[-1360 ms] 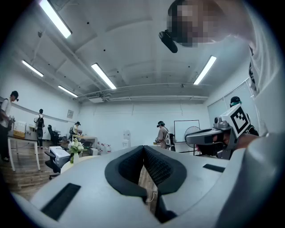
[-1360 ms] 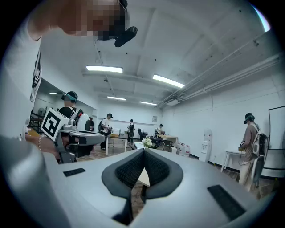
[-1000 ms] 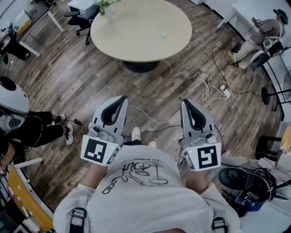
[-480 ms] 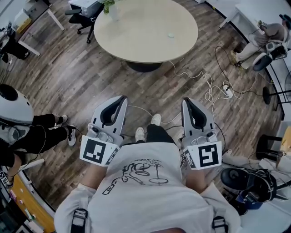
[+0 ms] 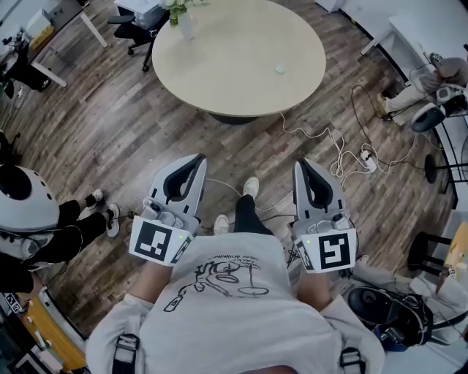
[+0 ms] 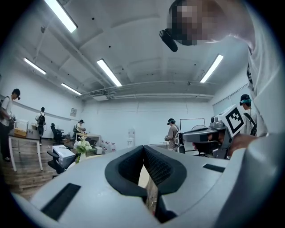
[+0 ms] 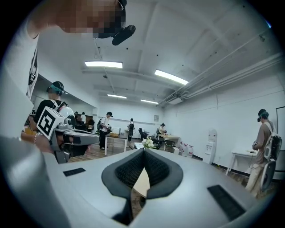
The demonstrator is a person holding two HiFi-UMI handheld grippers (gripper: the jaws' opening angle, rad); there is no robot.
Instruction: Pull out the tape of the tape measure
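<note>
Open workroom, dark wood-plank floor (image 5: 110, 124). Round pale counter (image 5: 234, 66) on a dark central foot, ahead of the wearer and well apart from both tools.

On the counter: a vase of white flowers (image 5: 179, 18) at its far left edge, and one small pale round item (image 5: 280, 69) toward the right side. That item is probably the tape measure, though it is too small to be sure. It lies alone, untouched, with bare top all round it.

Left hand-held gripper (image 5: 198, 158): held low in front of the body, over the floor, pointing toward the counter. Jaws together, tips meeting, nothing between them.

Right hand-held gripper (image 5: 300, 162): beside the left, parallel, also over the floor. Jaws together, nothing held.

Floor: white cables (image 5: 333, 142) loop from near the counter's foot out to a power strip (image 5: 365, 157) on the right. The wearer's shoes (image 5: 251, 187) show between the two tools.

Surroundings: black office chair (image 5: 135, 25) beyond the counter's left edge. A person in a white helmet (image 5: 22, 197) is at the left margin, and another person (image 5: 439, 73) at the far right.

The gripper views show white walls, long ceiling strip lights (image 7: 103, 64), a water dispenser (image 7: 210, 144) against the wall, and several people standing at desks farther back.
</note>
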